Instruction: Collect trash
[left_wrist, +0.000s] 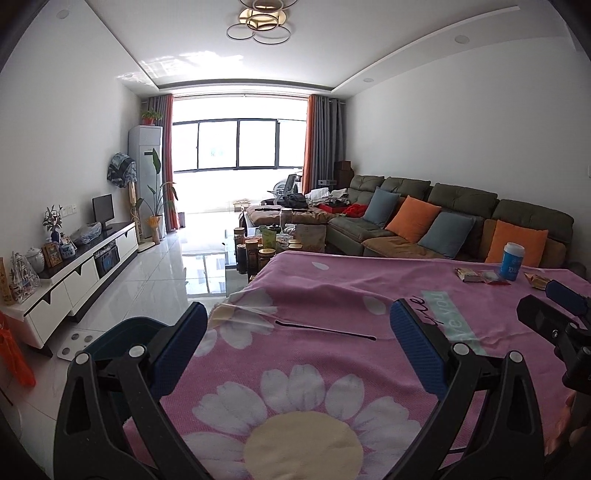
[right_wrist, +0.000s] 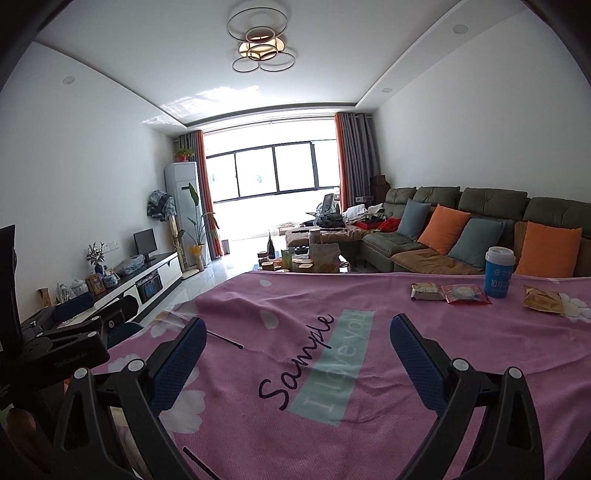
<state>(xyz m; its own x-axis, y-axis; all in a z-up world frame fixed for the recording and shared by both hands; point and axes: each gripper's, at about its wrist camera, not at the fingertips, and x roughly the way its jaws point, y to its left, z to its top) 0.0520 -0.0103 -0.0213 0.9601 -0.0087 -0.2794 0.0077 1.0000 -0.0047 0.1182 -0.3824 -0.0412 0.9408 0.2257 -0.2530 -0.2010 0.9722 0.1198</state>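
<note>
Hovering over bare pink tabletop (right_wrist: 258, 295), both grippers' fingers apart, empty: left gripper (left_wrist: 295, 332), right gripper (right_wrist: 297, 343); wrappers (right_wrist: 450, 293) beside cup (right_wrist: 498, 273) near far edge.

You've got a pink blanket (right_wrist: 406, 369) w/ white daisies, teal strip & dark script. Blue cup (right_wrist: 498, 275), white lid. Red wrapper (right_wrist: 466, 294), tan packet (right_wrist: 543, 298). Orange & grey-blue cushions (right_wrist: 443, 229).

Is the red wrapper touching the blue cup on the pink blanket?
Cannot tell. In the right wrist view, the red wrapper lies beside the blue cup, its corner meeting the base; no gap or contact shows plainly.
</note>
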